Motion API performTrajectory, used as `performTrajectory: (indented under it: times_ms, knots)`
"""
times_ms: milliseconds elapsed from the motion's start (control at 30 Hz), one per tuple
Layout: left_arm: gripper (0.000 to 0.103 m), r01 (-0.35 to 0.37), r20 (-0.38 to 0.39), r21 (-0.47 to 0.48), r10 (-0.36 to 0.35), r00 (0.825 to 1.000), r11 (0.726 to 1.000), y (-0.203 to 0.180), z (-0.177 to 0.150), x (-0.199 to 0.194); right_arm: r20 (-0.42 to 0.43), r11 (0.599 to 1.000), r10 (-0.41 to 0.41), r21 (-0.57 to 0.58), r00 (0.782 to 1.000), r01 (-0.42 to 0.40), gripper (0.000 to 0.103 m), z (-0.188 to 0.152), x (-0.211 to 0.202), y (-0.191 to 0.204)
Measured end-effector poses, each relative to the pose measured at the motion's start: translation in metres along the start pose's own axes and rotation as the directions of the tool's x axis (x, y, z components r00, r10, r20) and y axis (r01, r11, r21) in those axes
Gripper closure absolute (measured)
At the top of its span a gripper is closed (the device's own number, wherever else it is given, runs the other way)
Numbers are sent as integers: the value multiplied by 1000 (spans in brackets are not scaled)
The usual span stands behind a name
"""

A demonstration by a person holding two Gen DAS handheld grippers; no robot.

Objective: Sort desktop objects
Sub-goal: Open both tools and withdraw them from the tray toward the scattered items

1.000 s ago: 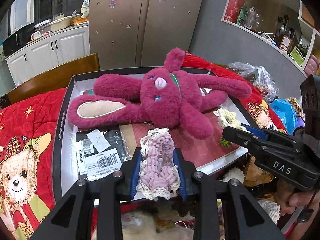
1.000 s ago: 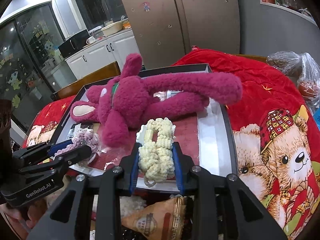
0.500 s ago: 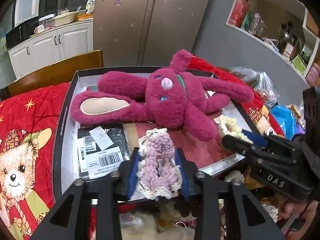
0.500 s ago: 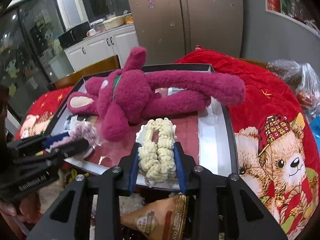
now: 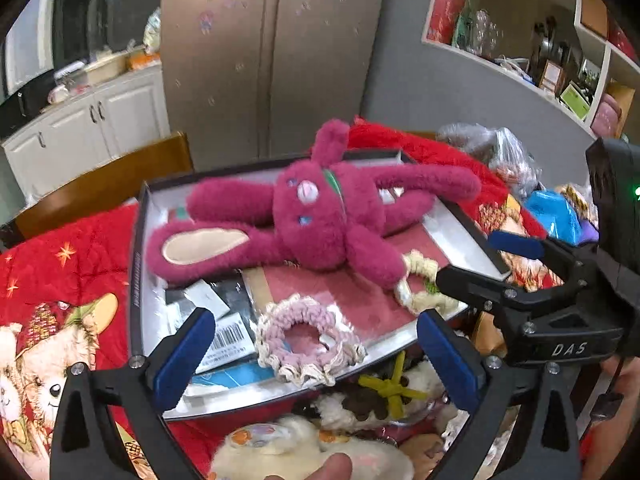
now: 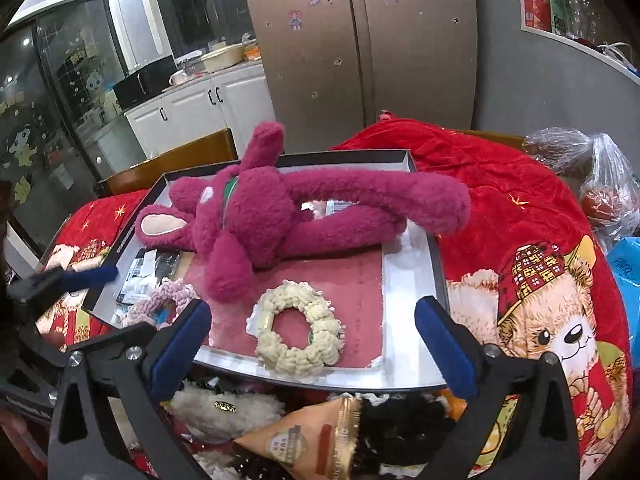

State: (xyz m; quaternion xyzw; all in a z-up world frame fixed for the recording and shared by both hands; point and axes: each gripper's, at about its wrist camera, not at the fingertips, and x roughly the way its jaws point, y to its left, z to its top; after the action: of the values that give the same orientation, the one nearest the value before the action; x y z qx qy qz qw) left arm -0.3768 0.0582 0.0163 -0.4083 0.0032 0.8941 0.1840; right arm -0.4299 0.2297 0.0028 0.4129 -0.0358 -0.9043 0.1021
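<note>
Between left tool (image 5: 314,350) pads: pink scrunchie (image 5: 306,338), released flat in box lid (image 5: 136,264).
Right tool (image 6: 312,336): cream scrunchie (image 6: 298,334) freed likewise.
Jaws: both just opened wide, touching neither.
Behind: magenta plush rabbit (image 5: 316,220).

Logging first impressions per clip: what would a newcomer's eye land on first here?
The big magenta plush rabbit sprawled across the shallow box on the red bear-print blanket. In front of it lie a cream scrunchie and a pink scrunchie, each between wide-open jaws that have just been opening.
</note>
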Motion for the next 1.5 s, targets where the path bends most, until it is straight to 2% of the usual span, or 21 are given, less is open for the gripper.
performTrajectory:
  times_ms: [100,233,333,433,633,767,833,933,1033,1167,1367,1500]
  knots:
    - [0,42,13,-37,-42,999,998,4,1,-4,29,1000,9,22,1000,-10,0,2,-7,-5]
    - [0,15,24,-52,-14,1000,999,12,0,-6,28,1000,1,4,1000,-1,0,8,-17,-5]
    - [0,25,14,-75,-24,1000,997,14,-2,-3,71,1000,-18,-10,997,19,0,11,-29,-3]
    - [0,23,2,-75,-23,1000,997,12,-4,-2,94,1000,6,-9,996,-6,0,14,-40,-2]
    - [0,43,23,-95,-41,999,995,2,-10,-21,126,999,7,-43,992,-2,0,19,-66,10]
    - [0,72,53,-137,-65,996,988,-8,-8,-50,202,999,28,-34,979,-22,0,23,-98,22]
    - [0,42,70,-131,-33,997,990,-18,-4,-73,241,998,55,-25,969,-51,0,20,-121,29]
    - [0,14,141,-124,3,990,992,-32,-3,-115,274,995,104,-37,956,-97,0,17,-154,40]
    - [0,18,187,-132,7,982,991,-41,-6,-153,307,995,88,-64,947,-72,0,10,-189,54]
    - [0,-4,232,-118,31,972,993,-59,-19,-198,344,998,58,-30,937,-51,0,-6,-236,56]
    - [0,5,282,-113,27,959,994,-72,-46,-240,366,998,60,-32,929,-52,0,-34,-285,59]
    - [0,-1,289,-110,33,957,994,-79,-69,-259,376,997,62,-62,925,-41,0,-62,-310,71]
